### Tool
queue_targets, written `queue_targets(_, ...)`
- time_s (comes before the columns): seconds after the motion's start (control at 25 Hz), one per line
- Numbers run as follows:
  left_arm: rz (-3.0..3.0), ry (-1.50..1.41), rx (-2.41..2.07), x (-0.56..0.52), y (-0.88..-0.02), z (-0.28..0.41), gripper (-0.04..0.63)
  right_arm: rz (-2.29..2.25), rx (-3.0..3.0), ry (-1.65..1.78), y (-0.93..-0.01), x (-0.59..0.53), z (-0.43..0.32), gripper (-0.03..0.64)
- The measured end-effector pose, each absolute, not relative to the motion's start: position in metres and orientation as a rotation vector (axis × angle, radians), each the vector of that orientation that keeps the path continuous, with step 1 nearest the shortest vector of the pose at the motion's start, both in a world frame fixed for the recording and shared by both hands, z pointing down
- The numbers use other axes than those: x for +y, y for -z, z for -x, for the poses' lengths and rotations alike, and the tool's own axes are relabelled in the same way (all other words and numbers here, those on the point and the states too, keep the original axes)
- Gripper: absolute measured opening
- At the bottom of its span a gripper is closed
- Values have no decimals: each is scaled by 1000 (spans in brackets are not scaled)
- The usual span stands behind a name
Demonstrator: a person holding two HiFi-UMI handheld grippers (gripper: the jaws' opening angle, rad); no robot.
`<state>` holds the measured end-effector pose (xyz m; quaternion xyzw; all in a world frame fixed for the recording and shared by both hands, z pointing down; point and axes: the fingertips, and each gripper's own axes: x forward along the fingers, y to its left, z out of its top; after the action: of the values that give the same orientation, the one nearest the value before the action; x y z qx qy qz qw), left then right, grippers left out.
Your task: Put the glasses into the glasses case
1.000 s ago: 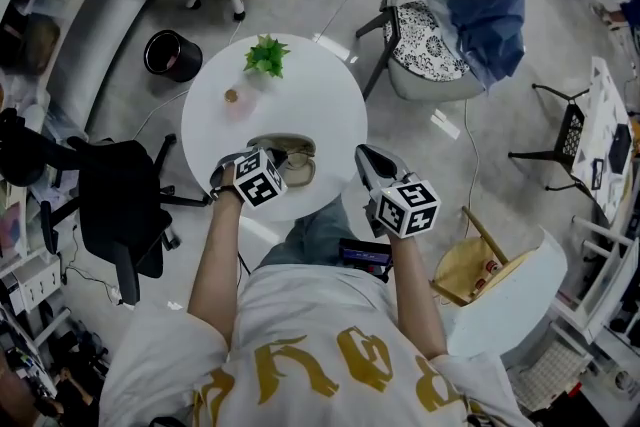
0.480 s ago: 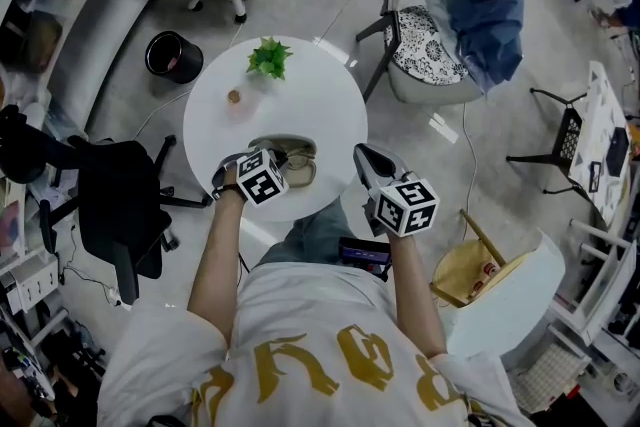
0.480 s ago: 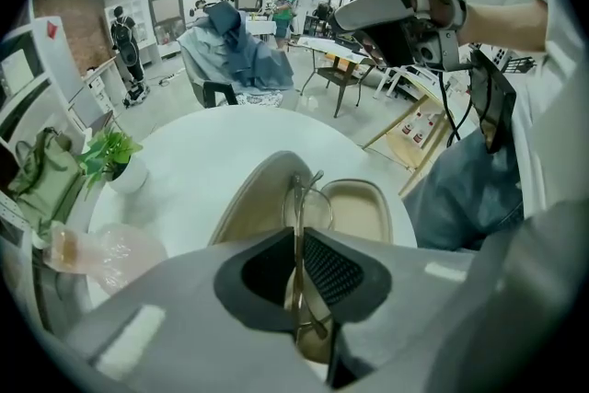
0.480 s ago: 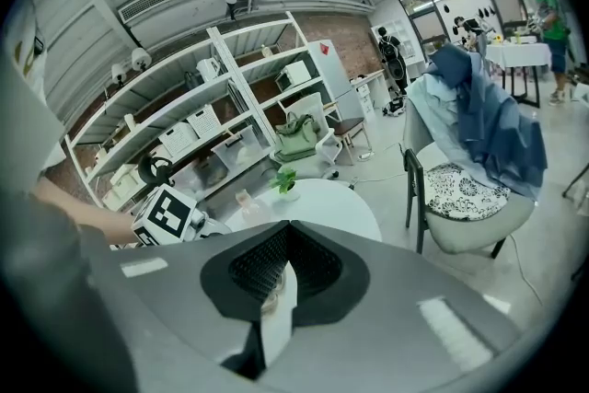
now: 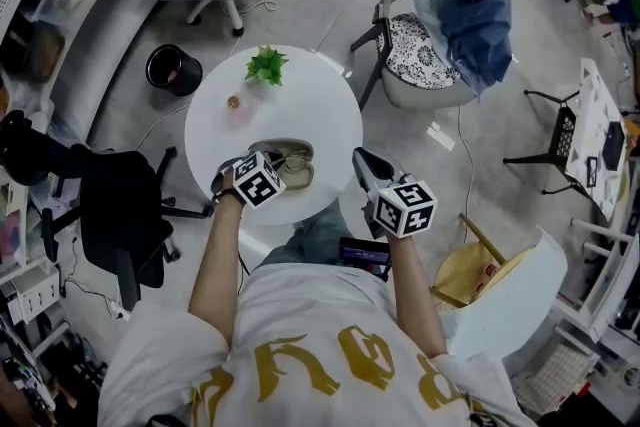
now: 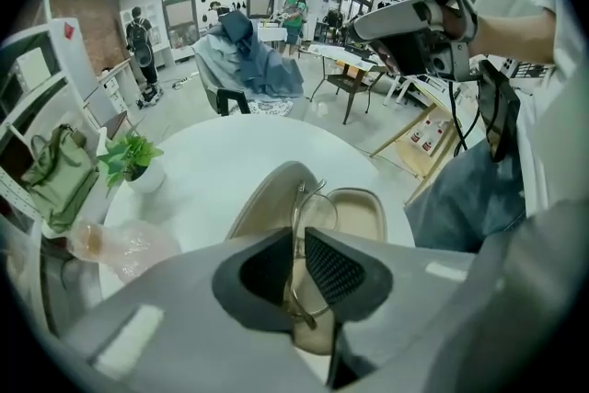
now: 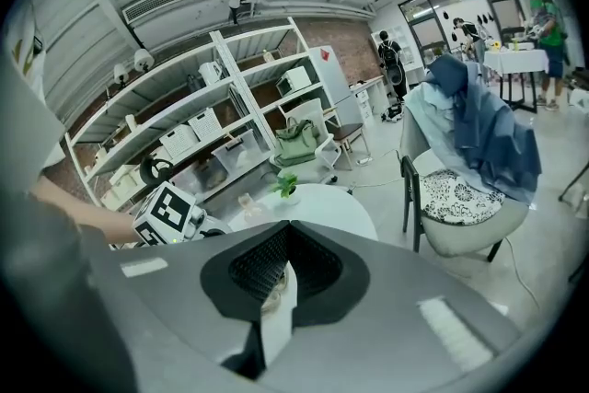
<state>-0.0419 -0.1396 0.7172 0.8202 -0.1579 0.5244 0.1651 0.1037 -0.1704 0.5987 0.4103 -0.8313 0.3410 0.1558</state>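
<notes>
An open beige glasses case [image 5: 292,162] lies near the front edge of the round white table [image 5: 320,105]. My left gripper [image 5: 274,165] is over the case, shut on the thin wire-framed glasses [image 6: 315,214]. In the left gripper view the frame runs between the pads of that gripper [image 6: 294,244], and a lens hangs over the case's hollow [image 6: 361,209]. My right gripper [image 5: 360,157] hovers at the table's right front rim, apart from the case. Its jaws meet at the tips in its own view, right gripper [image 7: 287,239], with nothing between them.
A small potted plant [image 5: 266,65] and a crumpled clear bag [image 5: 236,103] sit at the far left of the table. A chair draped with blue clothes [image 5: 460,0] stands to the right, a black office chair [image 5: 120,210] to the left, and a black bin [image 5: 170,67] beyond.
Both grippers have stayed almost where they were. The head view has shifted a little, and the left gripper still holds the glasses over the case.
</notes>
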Motion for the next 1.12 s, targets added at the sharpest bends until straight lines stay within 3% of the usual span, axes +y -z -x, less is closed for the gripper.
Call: queue_targets(1.12,-2437,-923,-1029,-141,-581,66,2,-1315,-2496,-659,-525,-136,-84,26)
